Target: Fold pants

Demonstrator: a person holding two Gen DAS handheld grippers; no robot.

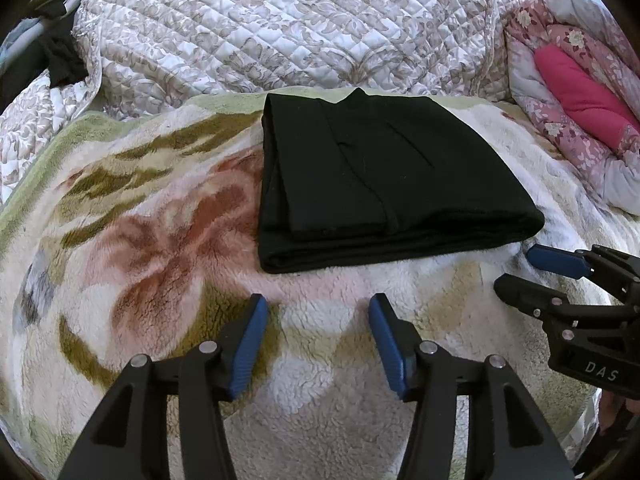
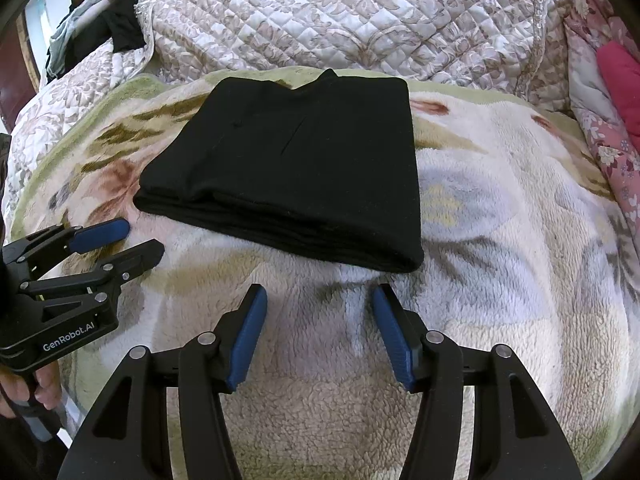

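On the bed, a pair of black pants (image 1: 372, 176) lies folded into a thick rectangular stack on a fluffy floral blanket (image 1: 140, 240), its layered edges facing the cameras. Both claws hover just short of that near edge, touching nothing. From the left wrist view, the left claw (image 1: 318, 316) has its blue-padded fingers spread apart over bare blanket, directly in front of the stack, and the right claw (image 1: 516, 270) enters from the right side, its two fingers also parted, near the stack's right front corner. From the right wrist view, the right claw (image 2: 320, 306) is likewise spread wide with only blanket between its pads, while the left claw (image 2: 142, 240) shows at the left, fingers apart, beside the stack's left front corner. Behind the pants, a quilted beige-and-white bedspread (image 1: 280, 28) is heaped up, and a pink floral comforter (image 1: 568, 92) sits at the far right. Some dark clothes (image 2: 120, 24) hang at the upper left.
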